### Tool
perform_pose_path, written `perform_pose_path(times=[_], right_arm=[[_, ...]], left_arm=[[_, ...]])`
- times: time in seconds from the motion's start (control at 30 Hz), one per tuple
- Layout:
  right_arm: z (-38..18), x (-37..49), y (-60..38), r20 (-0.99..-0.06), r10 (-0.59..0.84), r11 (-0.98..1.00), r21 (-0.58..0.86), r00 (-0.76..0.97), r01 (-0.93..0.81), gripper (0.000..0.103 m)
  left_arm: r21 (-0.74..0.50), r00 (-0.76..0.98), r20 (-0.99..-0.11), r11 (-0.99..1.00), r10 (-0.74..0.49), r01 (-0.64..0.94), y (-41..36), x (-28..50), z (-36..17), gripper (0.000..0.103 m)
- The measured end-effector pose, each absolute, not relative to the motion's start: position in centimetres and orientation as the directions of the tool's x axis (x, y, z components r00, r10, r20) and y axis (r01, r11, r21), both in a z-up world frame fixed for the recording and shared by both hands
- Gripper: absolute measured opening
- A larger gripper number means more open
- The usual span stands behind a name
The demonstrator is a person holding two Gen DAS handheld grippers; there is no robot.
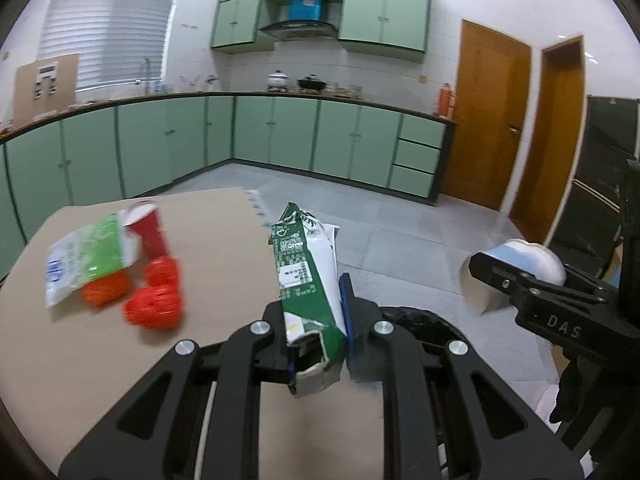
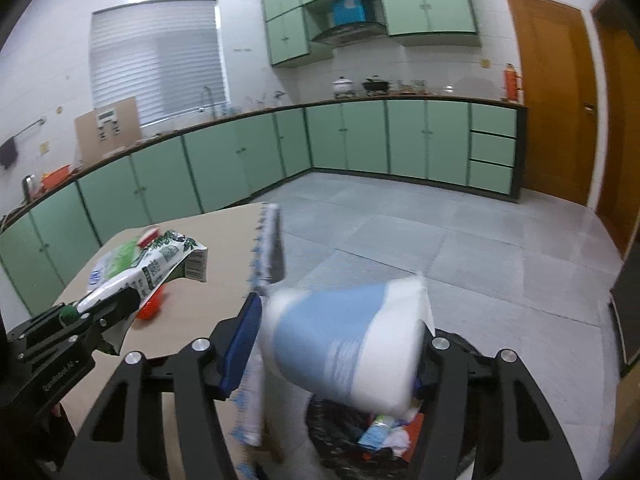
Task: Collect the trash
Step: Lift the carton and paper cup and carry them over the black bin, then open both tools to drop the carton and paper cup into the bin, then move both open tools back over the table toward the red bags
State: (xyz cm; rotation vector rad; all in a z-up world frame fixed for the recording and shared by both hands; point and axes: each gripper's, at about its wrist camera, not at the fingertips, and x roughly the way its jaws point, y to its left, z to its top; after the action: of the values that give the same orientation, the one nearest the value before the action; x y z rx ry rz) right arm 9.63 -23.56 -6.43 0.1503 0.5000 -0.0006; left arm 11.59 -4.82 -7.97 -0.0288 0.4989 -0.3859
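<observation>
My left gripper (image 1: pixel 316 300) is shut on a flattened green-and-white carton (image 1: pixel 304 264) that sticks up past the table's right edge. From the right wrist view this gripper (image 2: pixel 120 300) and the carton (image 2: pixel 160 260) are at the left. My right gripper (image 2: pixel 340 320) has a blue-and-white paper cup (image 2: pixel 344 336) lying sideways between its pads, blurred, over a black-lined bin (image 2: pixel 340 432) with scraps inside. The left wrist view has the right gripper (image 1: pixel 512 268) and cup (image 1: pixel 532 260) at the right, beyond the bin (image 1: pixel 420 320).
On the beige table (image 1: pixel 220 232) lie a green-and-white wrapper (image 1: pixel 88 260), a red cup (image 1: pixel 150 232) and orange-red crumpled pieces (image 1: pixel 154 304). A white jagged-edged mat strip (image 2: pixel 272 240) marks the table's edge. Grey tiled floor, green cabinets (image 1: pixel 280 136) and brown doors (image 1: pixel 492 120) lie beyond.
</observation>
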Motion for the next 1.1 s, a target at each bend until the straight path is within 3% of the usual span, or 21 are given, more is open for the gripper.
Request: perform_pose_path(times=[0.5, 0.53, 0.6, 0.83, 0.9, 1.1], right_arm=[[-12.0, 11.0, -33.0, -0.555, -0.09, 0.96, 0.173, 0.827, 0.22, 0.059], [-12.1, 10.8, -33.6, -0.555, -0.094, 0.956, 0.18, 0.827, 0.23, 0.06], [-12.4, 10.4, -34.4, -0.558, -0.109, 0.953, 0.176, 0.823, 0.246, 0.064], [-12.9, 9.9, -35.7, -0.574, -0.144, 0.943, 0.167, 0.806, 0.287, 0.071], [-12.8, 9.8, -35.6, -0.574, -0.151, 0.941, 0.166, 0.805, 0.295, 0.075], [-12.1, 10.0, -34.5, -0.562, -0.144, 0.946, 0.164, 0.815, 0.28, 0.078]], left_arm=[[-0.112, 0.677, -0.556, 0.851, -0.482, 0.514, -16.2, 15.2, -12.7, 0.018], [-0.113, 0.668, -0.562, 0.845, -0.488, 0.522, -16.5, 15.3, -12.9, 0.022], [-0.11, 0.654, -0.575, 0.838, -0.492, 0.534, -17.3, 15.4, -13.5, 0.051], [-0.114, 0.633, -0.582, 0.822, -0.511, 0.559, -18.0, 15.4, -14.2, 0.06], [-0.128, 0.637, -0.563, 0.817, -0.527, 0.563, -17.7, 15.4, -13.7, 0.069], [-0.172, 0.664, -0.517, 0.825, -0.541, 0.539, -15.3, 15.4, -12.1, 0.072]])
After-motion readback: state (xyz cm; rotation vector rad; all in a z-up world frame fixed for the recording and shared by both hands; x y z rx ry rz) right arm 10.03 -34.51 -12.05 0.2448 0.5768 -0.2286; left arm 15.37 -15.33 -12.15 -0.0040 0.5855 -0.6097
